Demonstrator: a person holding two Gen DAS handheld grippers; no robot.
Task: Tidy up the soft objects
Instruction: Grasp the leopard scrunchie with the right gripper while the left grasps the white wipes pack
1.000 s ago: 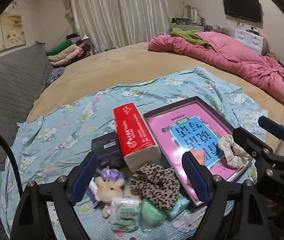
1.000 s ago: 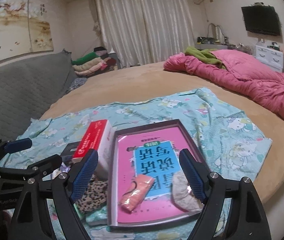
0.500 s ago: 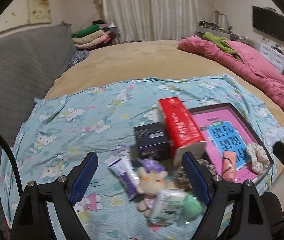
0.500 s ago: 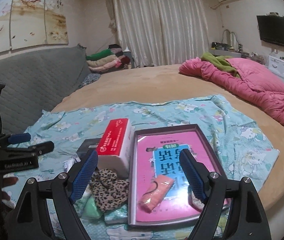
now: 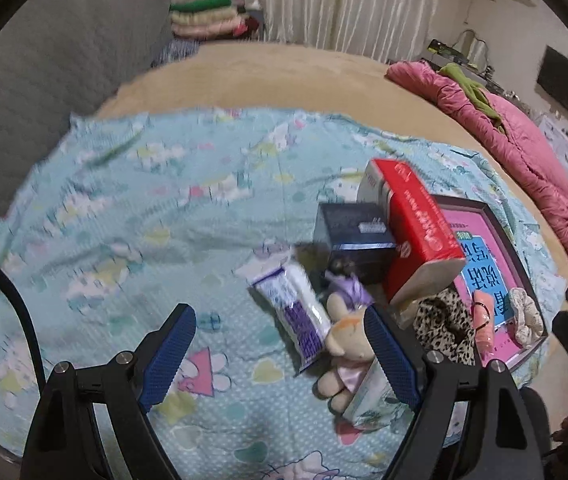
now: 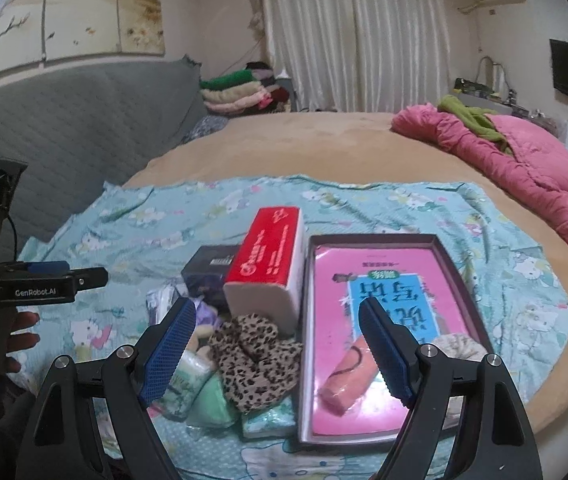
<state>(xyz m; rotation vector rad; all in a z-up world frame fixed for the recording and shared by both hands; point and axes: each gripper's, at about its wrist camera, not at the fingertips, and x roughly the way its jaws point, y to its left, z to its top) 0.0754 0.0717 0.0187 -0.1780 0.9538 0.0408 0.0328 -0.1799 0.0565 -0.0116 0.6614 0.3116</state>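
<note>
1. The left gripper (image 5: 280,346) hangs over the light-blue cartoon-print sheet (image 5: 132,216) with its jaws wide apart and nothing between them; the right blue pad sits just in front of the plush doll (image 5: 348,340).
2. The right gripper (image 6: 280,344) also has its jaws spread apart, holding nothing, above the leopard-print scrunchie (image 6: 254,360).
3. In the left wrist view, the soft things cluster at 3 to 4 o'clock: a white-and-purple packet (image 5: 298,312) lies tilted just left of the plush doll, and the leopard-print scrunchie lies to the doll's right.
4. A red tissue pack (image 6: 270,260) stands at 12 o'clock from the leopard-print scrunchie, touching it, with a dark box (image 6: 210,276) at its left side.
5. The shallow tray (image 6: 460,272) lies at 3 o'clock from the tissue pack, lined with a pink-and-blue printed sheet; inside rest a peach roll (image 6: 348,380) and a cream scrunchie (image 6: 458,346).
6. A mint-green soft item (image 6: 212,400) and a pale floral packet (image 6: 186,384) lie at 8 o'clock from the leopard-print scrunchie.
7. In the right wrist view, a person's hand (image 6: 8,340) grips the left gripper's handle at 9 o'clock.
8. A pink quilt (image 6: 524,168) lies on the bed (image 6: 284,144) at 2 o'clock.
</note>
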